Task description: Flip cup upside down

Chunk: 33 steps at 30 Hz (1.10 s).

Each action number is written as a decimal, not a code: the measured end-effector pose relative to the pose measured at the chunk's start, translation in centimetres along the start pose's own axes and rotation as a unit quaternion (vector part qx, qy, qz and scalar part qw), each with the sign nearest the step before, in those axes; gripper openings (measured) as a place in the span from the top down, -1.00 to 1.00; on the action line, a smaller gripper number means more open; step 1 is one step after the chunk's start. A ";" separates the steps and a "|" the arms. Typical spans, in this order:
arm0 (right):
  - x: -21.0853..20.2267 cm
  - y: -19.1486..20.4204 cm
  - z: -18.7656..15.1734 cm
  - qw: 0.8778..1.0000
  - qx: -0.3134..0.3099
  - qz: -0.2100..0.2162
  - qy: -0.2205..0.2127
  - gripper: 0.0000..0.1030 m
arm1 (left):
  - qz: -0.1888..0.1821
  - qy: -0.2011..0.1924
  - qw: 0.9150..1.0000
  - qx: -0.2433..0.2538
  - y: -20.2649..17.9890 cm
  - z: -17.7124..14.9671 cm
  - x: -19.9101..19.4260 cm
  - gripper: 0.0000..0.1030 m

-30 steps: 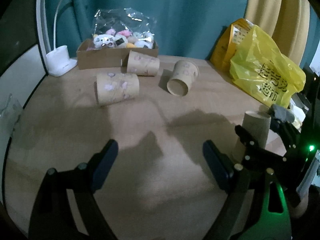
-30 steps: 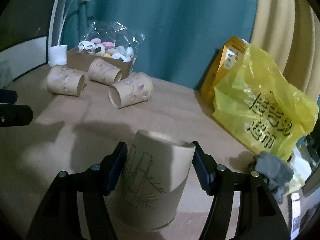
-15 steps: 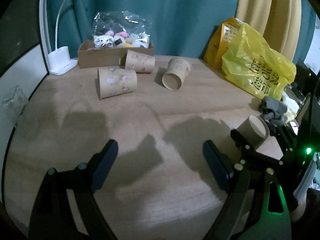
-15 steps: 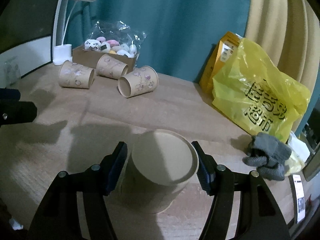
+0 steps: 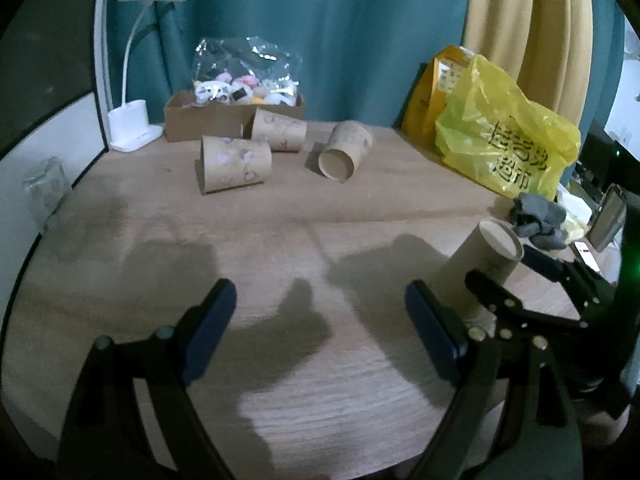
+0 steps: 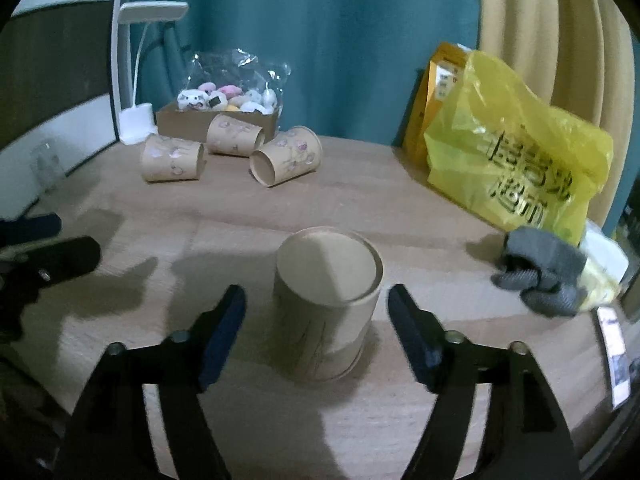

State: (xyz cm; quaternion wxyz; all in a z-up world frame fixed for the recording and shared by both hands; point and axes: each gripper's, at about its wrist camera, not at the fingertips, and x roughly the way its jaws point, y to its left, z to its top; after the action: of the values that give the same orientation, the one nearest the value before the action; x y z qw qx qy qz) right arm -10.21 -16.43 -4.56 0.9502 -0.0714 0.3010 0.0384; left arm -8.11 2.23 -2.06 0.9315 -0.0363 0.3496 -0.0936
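Observation:
A brown paper cup stands upside down on the wooden table, flat base up, between the spread fingers of my right gripper. The fingers stand clear of its sides, so the gripper is open. The same cup shows in the left wrist view at the right, with the right gripper's fingers around it. My left gripper is open and empty above bare table. Three more paper cups lie on their sides at the back.
A cardboard box with a bag of small toys and a white desk lamp stand at the back left. A yellow plastic bag and a grey cloth sit at the right, near the table's edge.
My right gripper has opened and let go of the cup, which now stands upside down on the table. Both grippers have pulled back and risen a little.

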 end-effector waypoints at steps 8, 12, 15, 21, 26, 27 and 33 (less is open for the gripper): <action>-2.5 -0.8 -0.5 1.000 0.026 0.016 0.000 -0.55 | 0.008 -0.022 1.000 0.001 -1.4 -1.6 -1.2 -0.70; -3.8 -1.1 -1.1 0.999 0.032 0.030 0.004 -0.55 | 0.005 -0.038 0.999 -0.004 -2.3 -2.8 -2.2 -0.70; -5.1 -1.0 -1.7 0.999 0.033 0.033 -0.010 -0.55 | 0.007 -0.048 0.999 -0.008 -2.6 -3.4 -2.9 -0.70; -6.3 -1.3 -2.4 0.998 0.046 0.029 -0.022 -0.55 | 0.019 -0.077 0.997 -0.003 -3.2 -3.8 -4.9 -0.70; -6.6 -1.8 -2.5 0.998 0.050 0.028 -0.021 -0.55 | 0.022 -0.082 0.996 0.000 -3.5 -3.8 -5.2 -0.70; -6.6 -1.9 -2.4 0.998 0.050 0.026 -0.022 -0.55 | 0.023 -0.083 0.996 0.000 -3.5 -3.8 -5.3 -0.70; -6.1 -2.3 -2.3 0.998 0.056 0.019 -0.026 -0.55 | 0.025 -0.089 0.996 -0.007 -2.9 -3.7 -5.2 -0.70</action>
State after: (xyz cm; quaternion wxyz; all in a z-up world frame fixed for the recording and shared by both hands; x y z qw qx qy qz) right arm -16.26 -19.26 -2.66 0.9593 -0.0114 0.2791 0.0418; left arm -14.81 0.43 -1.18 0.9607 -0.0427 0.2666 -0.0645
